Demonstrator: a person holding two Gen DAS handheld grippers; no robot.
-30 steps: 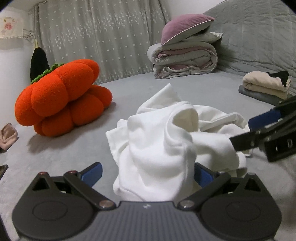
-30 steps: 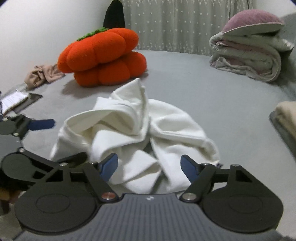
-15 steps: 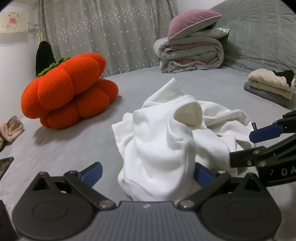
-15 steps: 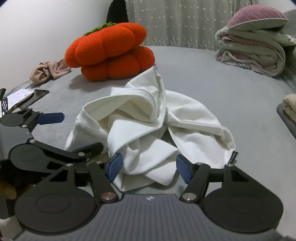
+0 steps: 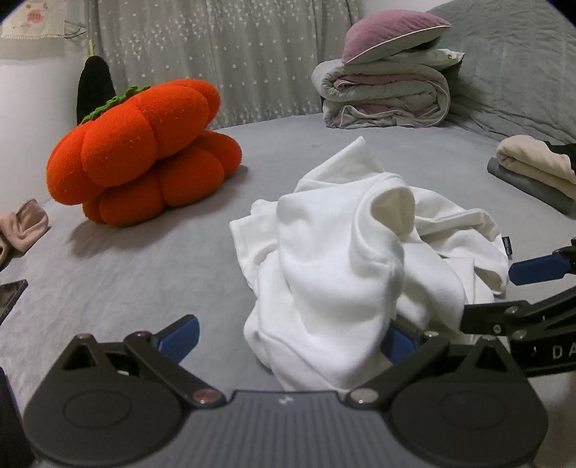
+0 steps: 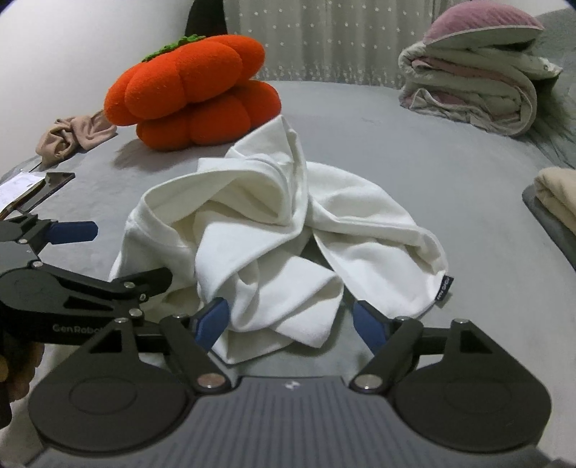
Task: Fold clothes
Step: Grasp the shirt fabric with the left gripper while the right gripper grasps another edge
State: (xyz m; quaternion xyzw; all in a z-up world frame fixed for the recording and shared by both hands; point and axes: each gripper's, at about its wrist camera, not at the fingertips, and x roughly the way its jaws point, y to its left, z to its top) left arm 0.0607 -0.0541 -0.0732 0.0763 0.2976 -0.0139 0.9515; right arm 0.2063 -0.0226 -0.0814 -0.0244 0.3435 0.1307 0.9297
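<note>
A crumpled white garment (image 6: 273, 230) lies in a heap near the middle of the grey bed (image 6: 414, 172), just ahead of both grippers. The right gripper (image 6: 293, 320) has just been opening; its jaws stand spread with the near folds between them, unpinched. The left gripper (image 5: 288, 334) is spread wide too; cloth hides its right pad, so contact there is unclear. A pumpkin cushion (image 5: 144, 151) sits far left, folded clothes (image 5: 536, 169) far right.

One crumpled white garment (image 6: 284, 230), one orange pumpkin cushion (image 6: 194, 90), one rolled quilt (image 6: 475, 90), one mauve pillow (image 6: 482, 21) and two tongs (image 5: 288, 334) (image 6: 291, 320) are counted.
</note>
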